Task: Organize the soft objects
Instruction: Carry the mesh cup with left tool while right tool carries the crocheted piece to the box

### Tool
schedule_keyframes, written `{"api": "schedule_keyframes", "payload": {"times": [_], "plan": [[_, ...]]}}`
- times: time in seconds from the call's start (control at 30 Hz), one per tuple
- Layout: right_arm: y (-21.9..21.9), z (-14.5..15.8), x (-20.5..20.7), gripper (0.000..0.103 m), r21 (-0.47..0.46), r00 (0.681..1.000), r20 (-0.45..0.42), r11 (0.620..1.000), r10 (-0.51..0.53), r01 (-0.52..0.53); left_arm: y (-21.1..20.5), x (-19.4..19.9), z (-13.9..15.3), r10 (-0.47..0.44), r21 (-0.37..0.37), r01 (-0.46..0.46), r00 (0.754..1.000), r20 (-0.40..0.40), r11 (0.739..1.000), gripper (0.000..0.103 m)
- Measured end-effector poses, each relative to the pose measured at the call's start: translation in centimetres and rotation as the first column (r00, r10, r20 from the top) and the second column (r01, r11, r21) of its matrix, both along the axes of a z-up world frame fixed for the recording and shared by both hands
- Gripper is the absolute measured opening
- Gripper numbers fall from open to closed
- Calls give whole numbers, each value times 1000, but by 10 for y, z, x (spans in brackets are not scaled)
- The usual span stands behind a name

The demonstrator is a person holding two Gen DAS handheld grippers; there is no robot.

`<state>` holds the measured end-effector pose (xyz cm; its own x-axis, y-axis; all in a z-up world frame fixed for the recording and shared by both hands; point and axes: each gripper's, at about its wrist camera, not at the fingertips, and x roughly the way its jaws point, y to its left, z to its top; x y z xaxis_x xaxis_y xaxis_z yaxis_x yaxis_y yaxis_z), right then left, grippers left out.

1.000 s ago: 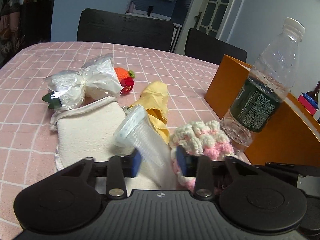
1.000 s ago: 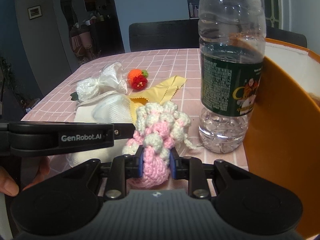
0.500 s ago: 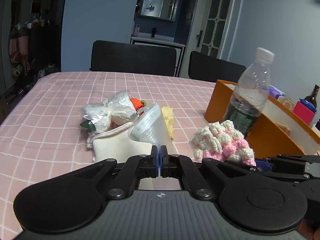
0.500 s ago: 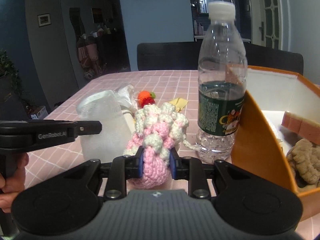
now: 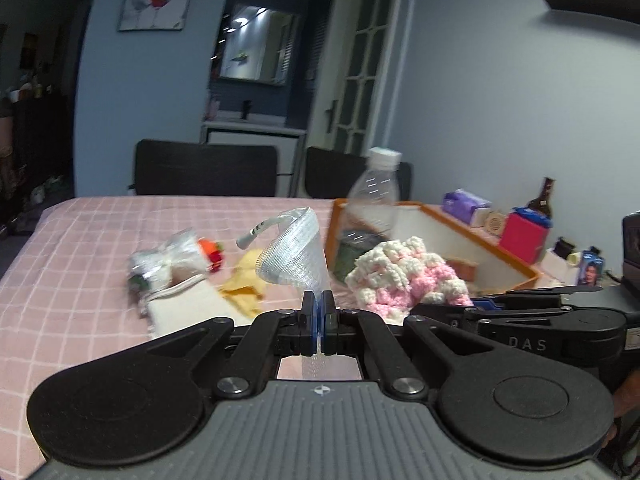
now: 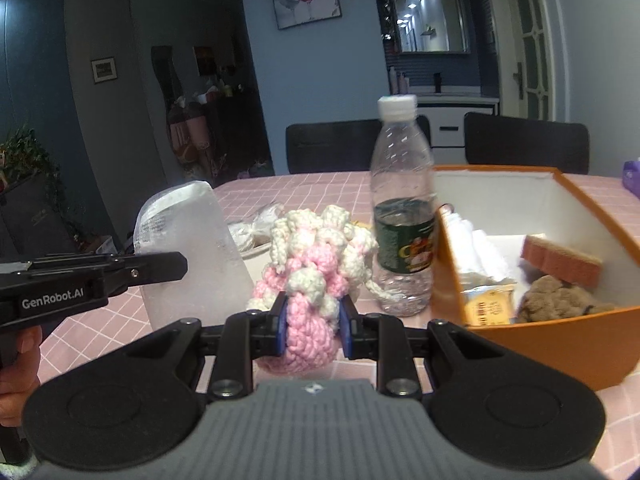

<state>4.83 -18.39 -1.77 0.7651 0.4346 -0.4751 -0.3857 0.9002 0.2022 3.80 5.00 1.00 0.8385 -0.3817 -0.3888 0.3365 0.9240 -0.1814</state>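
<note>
Both grippers loaded: left gripper (image 5: 319, 322) fingers pinch a white mesh pouch (image 5: 294, 254), right gripper (image 6: 314, 330) fingers squeeze the pink-and-cream crocheted bundle (image 6: 316, 264). Orange box (image 6: 532, 344) part-filled; yellow cloth (image 5: 244, 284) and others remain on the worktop.

Translucent mesh pouch (image 5: 294, 254) and pink-and-cream crochet piece (image 6: 316, 276), both raised above table.

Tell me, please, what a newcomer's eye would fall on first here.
Probably the pink-and-white crocheted piece, pinched by the right gripper above the pink checked tablecloth. Next, the translucent mesh sleeve clamped in the left gripper, then the orange box behind the water bottle.
</note>
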Motion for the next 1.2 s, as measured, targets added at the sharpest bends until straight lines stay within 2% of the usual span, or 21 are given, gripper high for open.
{"api": "schedule_keyframes", "payload": {"times": [0.2,0.47,0.63,0.77,0.93,1.03,1.2], "plan": [[-43,26,-21,23,-22,998,34,998,-61,62,-43,-7,27,-142,30,140,985,98,990,1],[-101,47,-12,23,-152,984,71,973,-165,174,-113,11,48,-248,131,227,953,173,965,1],[-120,54,13,23,-236,976,120,949,-183,207,-160,41,56,-235,219,194,955,181,956,1],[-135,56,49,23,-277,981,106,942,-165,188,-198,66,52,-193,296,133,964,181,946,1],[-142,37,104,23,-403,982,132,898,-134,177,-233,103,38,-137,372,73,979,150,926,1],[-151,24,137,23,-403,982,132,898,-132,175,-248,126,25,-99,396,50,990,105,917,1],[-166,12,183,23,-345,985,99,924,-140,166,-261,155,8,-51,418,25,997,51,908,1]]}}
